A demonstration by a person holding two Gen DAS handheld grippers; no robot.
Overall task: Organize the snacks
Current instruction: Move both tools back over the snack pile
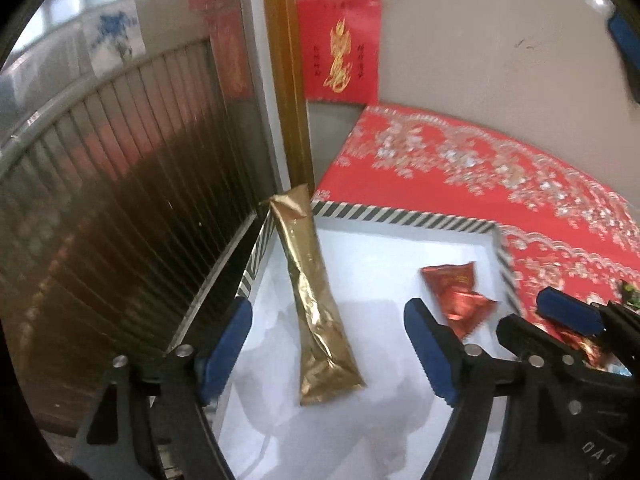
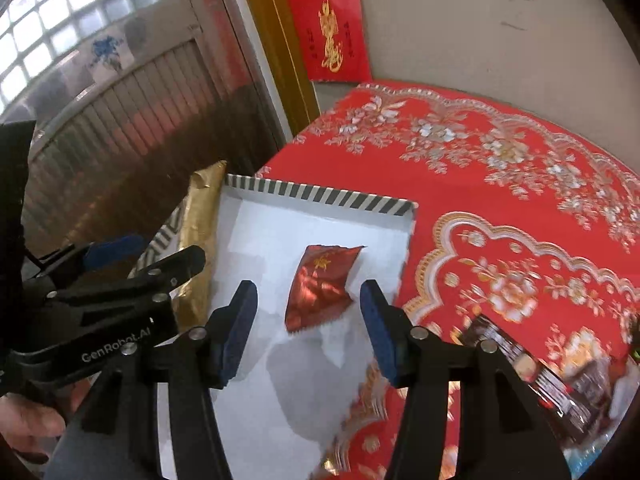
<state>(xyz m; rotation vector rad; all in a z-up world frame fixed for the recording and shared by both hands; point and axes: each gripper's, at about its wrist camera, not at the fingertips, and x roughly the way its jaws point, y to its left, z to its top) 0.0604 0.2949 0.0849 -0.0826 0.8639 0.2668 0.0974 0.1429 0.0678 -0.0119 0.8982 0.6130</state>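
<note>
Left wrist view: the left gripper hangs with its blue-padded jaws apart and empty over a shallow white cardboard box with a black-and-white striped rim. A long gold foil snack pouch lies inside the box, its far end propped over the rim's far left corner. Two small red foil snack packets sit near the box's right wall. The right gripper shows just past that wall.

Right wrist view: the right gripper is likewise spread and grips nothing, a red packet resting on the box floor beyond its pads. The gold pouch leans along the box's left side.

Both wrappers look light, crinkly and slippery, likely with crushable contents; a mid-body pinch would suit the pouch, a crimped edge the packets. A dark wrapped snack bar lies on the red floral tablecloth right of the box. The box walls and the neighbouring gripper crowd any approach.
</note>
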